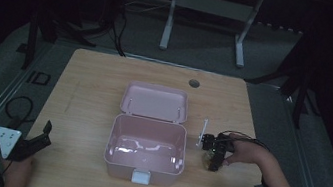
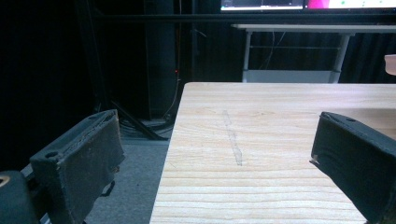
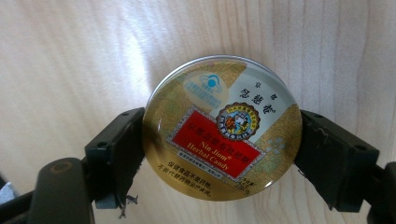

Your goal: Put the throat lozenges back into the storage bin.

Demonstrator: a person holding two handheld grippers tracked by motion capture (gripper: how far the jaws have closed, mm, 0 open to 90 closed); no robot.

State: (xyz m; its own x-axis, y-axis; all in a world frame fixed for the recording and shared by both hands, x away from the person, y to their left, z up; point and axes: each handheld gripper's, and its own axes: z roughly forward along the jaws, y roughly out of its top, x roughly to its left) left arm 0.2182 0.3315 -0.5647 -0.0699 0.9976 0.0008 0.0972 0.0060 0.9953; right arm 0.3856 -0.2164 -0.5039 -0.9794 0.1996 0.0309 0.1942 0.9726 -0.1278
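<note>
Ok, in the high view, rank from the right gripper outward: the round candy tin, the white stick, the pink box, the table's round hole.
1. Round gold candy tin: between the right gripper's fingers.
2. Thin white stick: just left of it, toward the far edge.
3. Open pink plastic box: farther left, mid-table.
4. Round grey hole in the wooden table: near the far edge.

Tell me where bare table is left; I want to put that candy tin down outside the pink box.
Bare wood lies between the pink box and the left hand-held gripper, and along the far edge behind the open lid. It is crowded right of the box, where the right hand-held gripper grips the candy tin beside a small white piece.
</note>
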